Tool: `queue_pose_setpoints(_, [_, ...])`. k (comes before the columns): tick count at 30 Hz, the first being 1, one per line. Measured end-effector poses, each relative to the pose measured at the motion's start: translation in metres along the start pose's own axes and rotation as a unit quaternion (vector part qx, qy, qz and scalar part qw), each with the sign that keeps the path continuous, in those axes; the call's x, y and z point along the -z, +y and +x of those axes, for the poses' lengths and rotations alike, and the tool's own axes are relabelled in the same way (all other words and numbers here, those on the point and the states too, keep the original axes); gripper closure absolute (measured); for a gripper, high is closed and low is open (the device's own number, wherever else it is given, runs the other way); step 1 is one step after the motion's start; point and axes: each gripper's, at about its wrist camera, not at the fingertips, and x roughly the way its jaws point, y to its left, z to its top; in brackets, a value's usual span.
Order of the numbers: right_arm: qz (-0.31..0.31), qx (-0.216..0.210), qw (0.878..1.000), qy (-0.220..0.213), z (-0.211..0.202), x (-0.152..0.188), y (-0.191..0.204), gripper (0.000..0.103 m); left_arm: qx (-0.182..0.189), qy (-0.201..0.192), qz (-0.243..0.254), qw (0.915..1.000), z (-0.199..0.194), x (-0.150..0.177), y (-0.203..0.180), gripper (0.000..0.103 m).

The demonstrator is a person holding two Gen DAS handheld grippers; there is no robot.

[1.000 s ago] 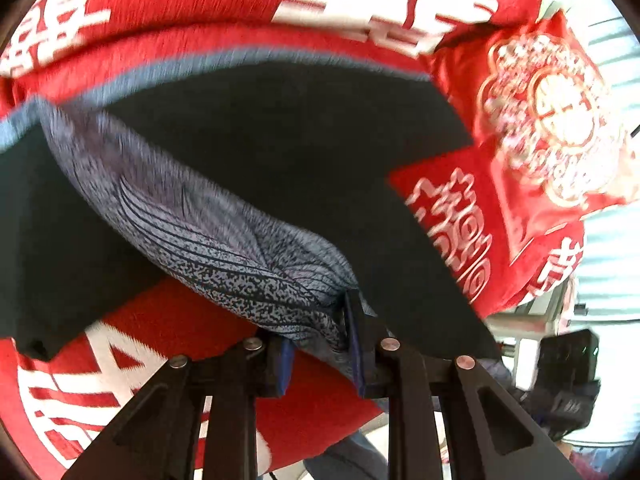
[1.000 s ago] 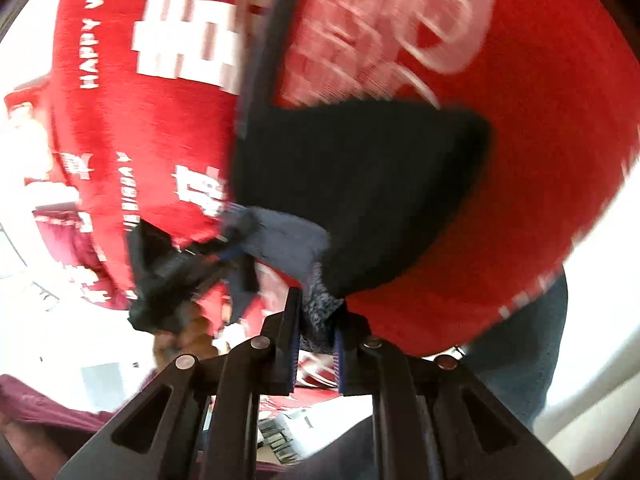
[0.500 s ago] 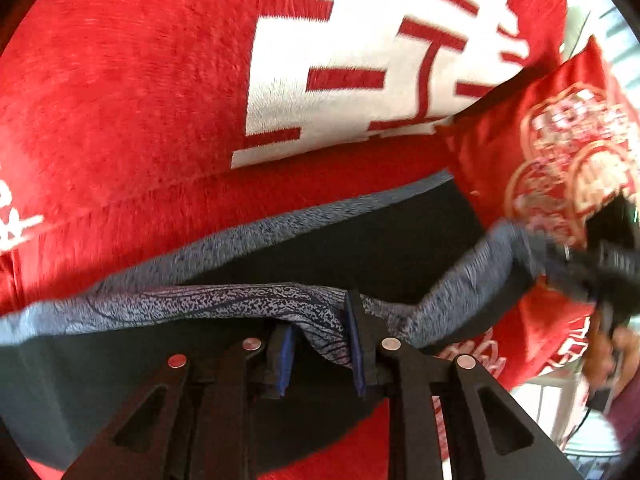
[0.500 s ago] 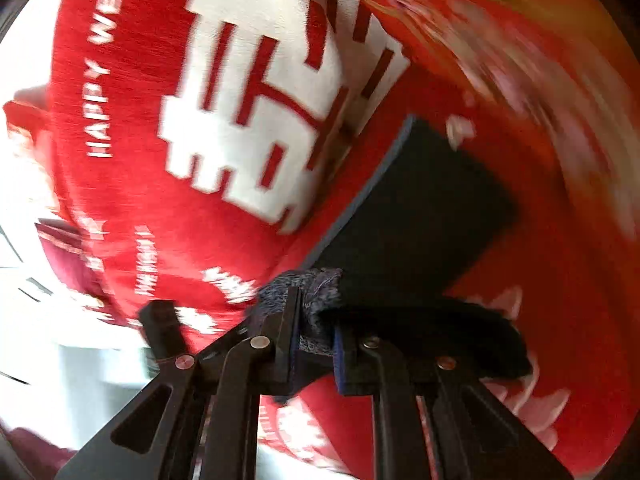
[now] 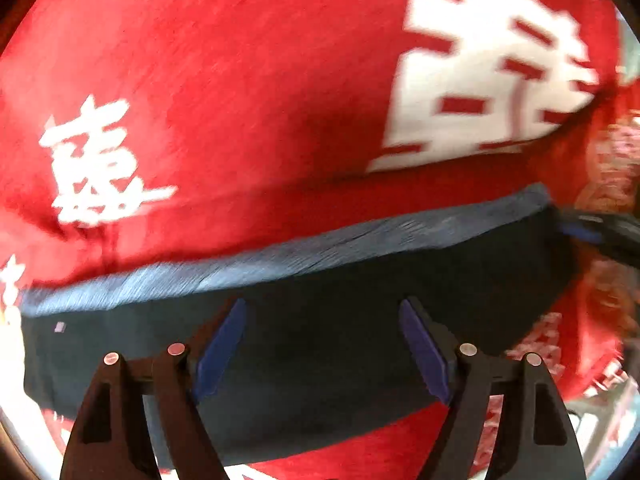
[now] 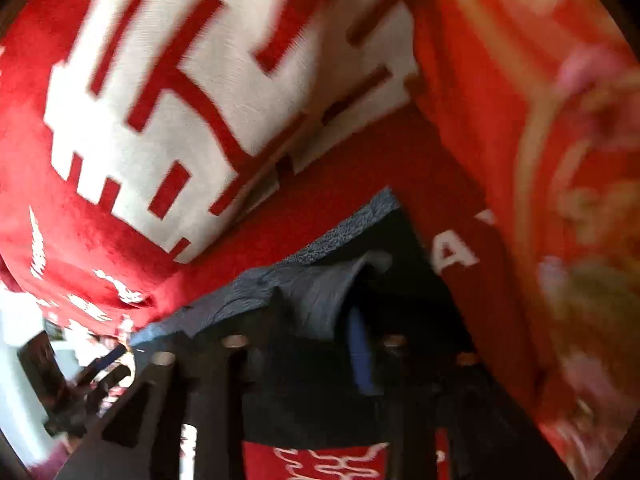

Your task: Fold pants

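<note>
I am seeing the pants (image 5: 320,320) lying flat on the red blanket (image 5: 240,100), grey waistband on the far edge. My left gripper (image 5: 322,344) has just been opening, jaws wide, nothing between. Right gripper (image 6: 316,344) is also opening; cloth is bunching between its fingers, pic too blurry to tell if pinched.

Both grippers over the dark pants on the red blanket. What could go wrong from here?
1. In the right wrist view a grey fold of the pants is bunched up between the right gripper fingers, whose jaws have just been opening; it could snag and drag the fold open.
2. The left gripper has just opened over the cloth; lifting away may ruffle it.
</note>
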Motion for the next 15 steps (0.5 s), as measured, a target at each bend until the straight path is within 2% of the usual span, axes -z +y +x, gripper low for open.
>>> queue_pose_setpoints(1, [-0.010, 0.012, 1.000, -0.014, -0.008, 0.005, 0.003, 0.038, -0.008, 0.001, -0.011, 0.9999, 0.006, 0.004, 0.004, 0.023])
queue_pose_setpoints(3, [-0.013, 0.036, 0.999, -0.032, -0.027, 0.030, 0.002, 0.038, -0.028, 0.007, -0.034, 0.9990, 0.023, 0.012, 0.007, 0.023])
queue_pose_setpoints(6, [0.035, 0.067, 0.997, -0.028, -0.028, 0.049, -0.022, 0.038, -0.054, 0.026, -0.064, 0.9961, 0.050, 0.023, 0.010, 0.023])
queue_pose_setpoints(8, [0.095, 0.075, 0.992, -0.018, -0.017, 0.053, -0.049, 0.039, -0.057, 0.035, -0.074, 0.9950, 0.063, 0.027, 0.012, 0.023])
queue_pose_setpoints(9, [0.112, 0.071, 0.991, -0.023, -0.013, 0.051, -0.056, 0.046, -0.059, 0.037, -0.077, 0.9946, 0.066, 0.028, 0.012, 0.023])
queue_pose_setpoints(10, [0.109, 0.073, 0.991, -0.029, -0.010, 0.049, -0.058, 0.069, -0.060, 0.040, -0.081, 0.9941, 0.069, 0.028, 0.013, 0.023])
queue_pose_setpoints(11, [0.093, 0.075, 0.992, -0.028, -0.007, 0.044, -0.054, 0.085, -0.059, 0.040, -0.085, 0.9938, 0.068, 0.027, 0.014, 0.023])
queue_pose_setpoints(13, [0.068, 0.062, 0.995, -0.046, -0.016, 0.036, -0.045, 0.090, -0.063, 0.025, -0.079, 0.9946, 0.062, 0.024, 0.012, 0.023])
queue_pose_setpoints(15, [0.043, 0.090, 0.994, -0.048, -0.022, 0.031, -0.042, 0.091, -0.079, 0.017, -0.064, 0.9947, 0.063, 0.023, 0.011, 0.023])
